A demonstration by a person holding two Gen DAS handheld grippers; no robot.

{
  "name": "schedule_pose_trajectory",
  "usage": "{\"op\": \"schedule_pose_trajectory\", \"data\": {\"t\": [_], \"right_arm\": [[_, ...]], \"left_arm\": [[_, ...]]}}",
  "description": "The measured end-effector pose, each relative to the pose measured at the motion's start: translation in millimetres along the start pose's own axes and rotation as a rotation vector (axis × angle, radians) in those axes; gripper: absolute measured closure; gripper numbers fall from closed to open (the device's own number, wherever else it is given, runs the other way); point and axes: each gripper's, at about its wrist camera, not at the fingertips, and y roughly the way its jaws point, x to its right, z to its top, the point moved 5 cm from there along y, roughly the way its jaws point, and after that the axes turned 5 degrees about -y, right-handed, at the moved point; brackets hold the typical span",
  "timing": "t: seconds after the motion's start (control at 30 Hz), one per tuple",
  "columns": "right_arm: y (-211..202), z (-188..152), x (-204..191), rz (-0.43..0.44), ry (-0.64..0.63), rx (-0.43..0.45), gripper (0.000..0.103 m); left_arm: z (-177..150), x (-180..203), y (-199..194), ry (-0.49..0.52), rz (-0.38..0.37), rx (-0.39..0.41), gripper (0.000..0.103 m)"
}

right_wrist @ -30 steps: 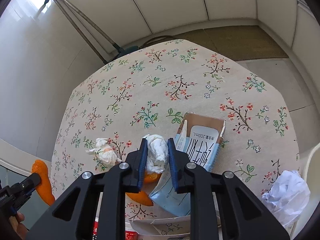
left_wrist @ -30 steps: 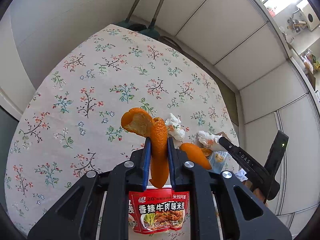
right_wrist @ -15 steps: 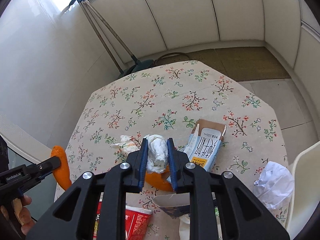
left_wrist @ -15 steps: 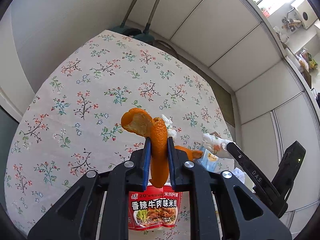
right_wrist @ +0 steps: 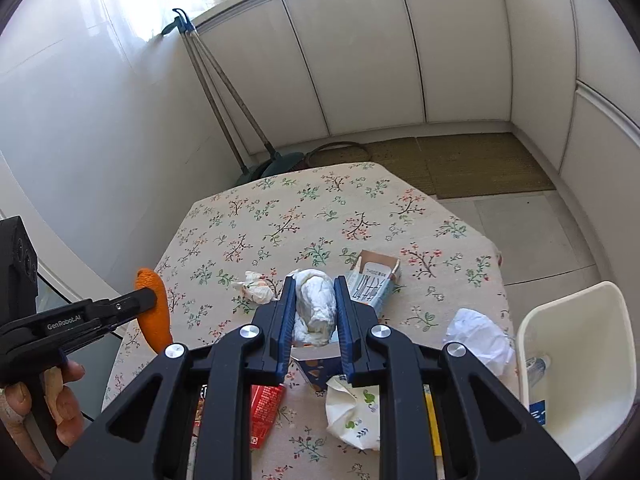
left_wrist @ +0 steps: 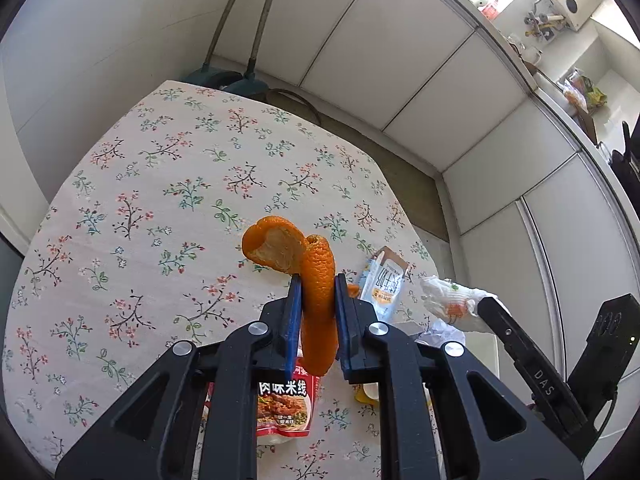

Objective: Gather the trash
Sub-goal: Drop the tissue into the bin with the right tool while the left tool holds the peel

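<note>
A table with a floral tablecloth [right_wrist: 304, 220] stands in a pale-panelled corner, with two long-handled tools [right_wrist: 224, 96] leaning against the wall behind it. The left gripper [left_wrist: 316, 312] is clamped on a curled strip of orange peel [left_wrist: 316, 280], held clear above the cloth. The right gripper [right_wrist: 314, 312] is closed on a wad of white tissue [right_wrist: 314, 304], also off the table. A white bin [right_wrist: 576, 364] sits just past the table's right edge, with a bottle-like item and some packaging already inside, so collection looks partly done and two pieces appear to be on their way. Left on the cloth: a flattened blue milk carton [right_wrist: 372, 284], a stained tissue [right_wrist: 256, 286], a crumpled white paper [right_wrist: 480, 336] near the bin, a red noodle packet [left_wrist: 286, 404], a leaf-printed wrapper [right_wrist: 354, 412] and small scraps under the right gripper. Nothing blocks the way to the bin, though the crumpled paper lies close to its rim
</note>
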Motion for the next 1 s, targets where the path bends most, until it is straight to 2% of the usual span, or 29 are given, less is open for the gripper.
{"op": "schedule_pose_trajectory", "data": {"t": [0.37,0.63,0.83,1.0], "right_arm": [[-60.4,-13.1,58.9,-0.128,0.051,0.084,0.083],[-95.2,-27.7,119.3,-0.305,0.104,0.12,0.083],[-113.0,-42.5,161.3,-0.398,0.15,0.105,0.083],[-121.8,-56.1,186.4,-0.437,0.173,0.083,0.082]], "left_arm": [[-21.4,42.4,2.9,0.103,-0.029,0.019,0.088],[-44.0,66.5,17.4,0.174,-0.019,-0.012,0.088],[-62.7,86.4,25.2,0.227,-0.018,-0.028,0.088],[-79.2,108.7,33.7,0.265,-0.026,-0.045,0.088]]}}
